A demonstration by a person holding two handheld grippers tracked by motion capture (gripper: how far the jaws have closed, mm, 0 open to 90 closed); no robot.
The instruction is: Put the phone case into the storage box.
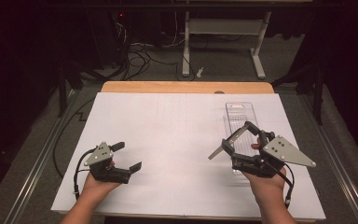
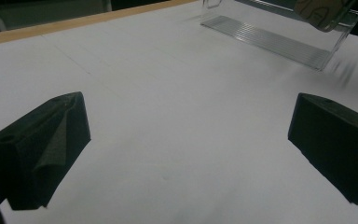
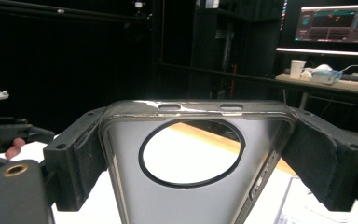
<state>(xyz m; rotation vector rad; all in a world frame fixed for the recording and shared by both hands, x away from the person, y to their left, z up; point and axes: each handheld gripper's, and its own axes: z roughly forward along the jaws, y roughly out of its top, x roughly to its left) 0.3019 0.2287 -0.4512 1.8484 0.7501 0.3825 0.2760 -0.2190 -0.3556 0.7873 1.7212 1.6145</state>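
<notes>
My right gripper point(image 1: 237, 136) is shut on a clear phone case point(image 1: 219, 149) and holds it tilted above the white sheet point(image 1: 177, 130). In the right gripper view the case point(image 3: 191, 200) stands between the foam pads point(image 3: 81, 158), gripped by its two long edges, and has a black ring in its back. A clear plastic packaging tray point(image 1: 237, 114) lies on the sheet just beyond and under that gripper, and its ribbed wall point(image 2: 270, 39) appears in the left gripper view. My left gripper point(image 1: 128, 155) rests low at the front left, open, with nothing between its jaws point(image 2: 186, 144).
The white sheet covers a wooden table whose far edge point(image 1: 186, 87) is bare. Beyond it stand a white desk frame point(image 1: 223, 28) and loose cables point(image 1: 140, 58) on the floor. Dark rails run along both sides of the table.
</notes>
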